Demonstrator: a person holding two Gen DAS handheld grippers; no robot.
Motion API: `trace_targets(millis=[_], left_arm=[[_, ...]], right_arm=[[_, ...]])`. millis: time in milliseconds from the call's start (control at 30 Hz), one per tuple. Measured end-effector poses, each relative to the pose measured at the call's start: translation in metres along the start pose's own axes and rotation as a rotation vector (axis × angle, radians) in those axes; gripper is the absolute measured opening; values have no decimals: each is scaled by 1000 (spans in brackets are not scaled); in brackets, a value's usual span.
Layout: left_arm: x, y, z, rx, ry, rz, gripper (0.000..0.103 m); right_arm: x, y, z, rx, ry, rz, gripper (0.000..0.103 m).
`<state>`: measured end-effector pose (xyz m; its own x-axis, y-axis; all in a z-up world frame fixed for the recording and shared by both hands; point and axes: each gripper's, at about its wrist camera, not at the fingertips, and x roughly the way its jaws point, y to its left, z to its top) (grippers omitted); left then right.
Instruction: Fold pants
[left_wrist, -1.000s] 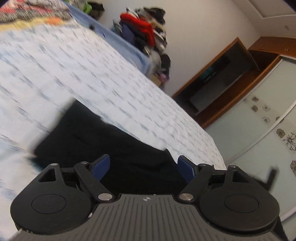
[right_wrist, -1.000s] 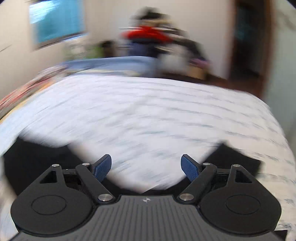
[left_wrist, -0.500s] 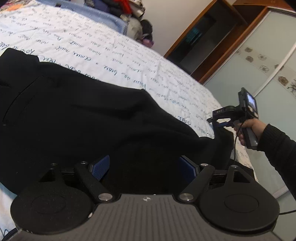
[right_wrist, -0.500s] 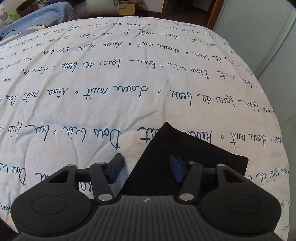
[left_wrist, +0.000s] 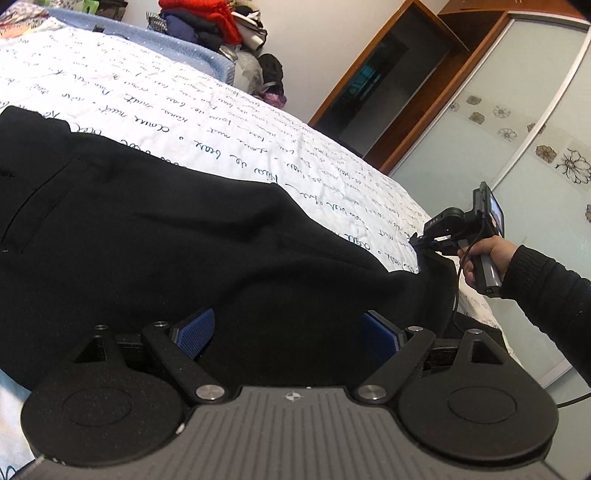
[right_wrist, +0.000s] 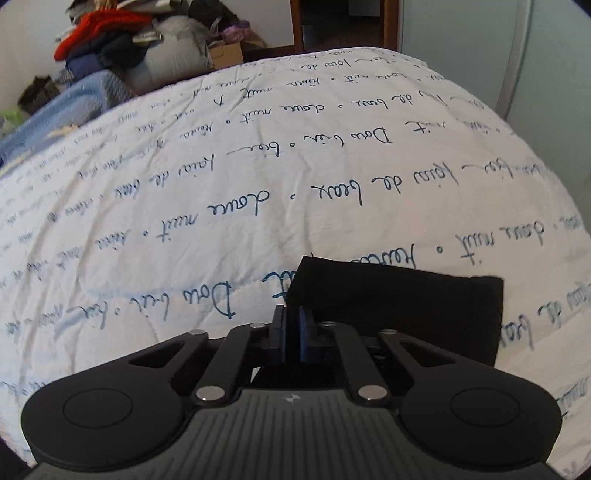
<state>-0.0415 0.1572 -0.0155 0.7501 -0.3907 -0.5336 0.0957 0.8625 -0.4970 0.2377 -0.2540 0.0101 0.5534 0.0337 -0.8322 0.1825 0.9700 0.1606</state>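
Black pants (left_wrist: 155, 229) lie spread on the white bedspread (left_wrist: 221, 122) printed with blue script. My left gripper (left_wrist: 288, 332) hovers low over the wide part of the pants. Its jaws are opening; black cloth lies under and between the blue pads (left_wrist: 195, 330), which do not press on it. In the right wrist view my right gripper (right_wrist: 292, 334) is shut on the left edge of the pant leg end (right_wrist: 406, 306). The left wrist view shows that right gripper (left_wrist: 421, 242) in a person's hand (left_wrist: 480, 254) at the far end of the pants.
A pile of clothes (left_wrist: 207, 22) and a blue blanket (left_wrist: 155, 44) sit beyond the bed's far side. A wardrobe with frosted, flowered sliding doors (left_wrist: 517, 147) stands past the bed's right edge. The pile of clothes (right_wrist: 110, 48) also shows in the right wrist view.
My right gripper came down to the pant leg end and its jaws went from wide open to shut on the hem. My left gripper dropped close over the pants, then held still.
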Motion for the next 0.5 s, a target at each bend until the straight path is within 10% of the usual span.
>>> trace_targets(millis=[500], left_arm=[[-2, 0, -1, 1, -2, 7, 97]], right_arm=[[-122, -112, -52, 433, -297, 418, 2]])
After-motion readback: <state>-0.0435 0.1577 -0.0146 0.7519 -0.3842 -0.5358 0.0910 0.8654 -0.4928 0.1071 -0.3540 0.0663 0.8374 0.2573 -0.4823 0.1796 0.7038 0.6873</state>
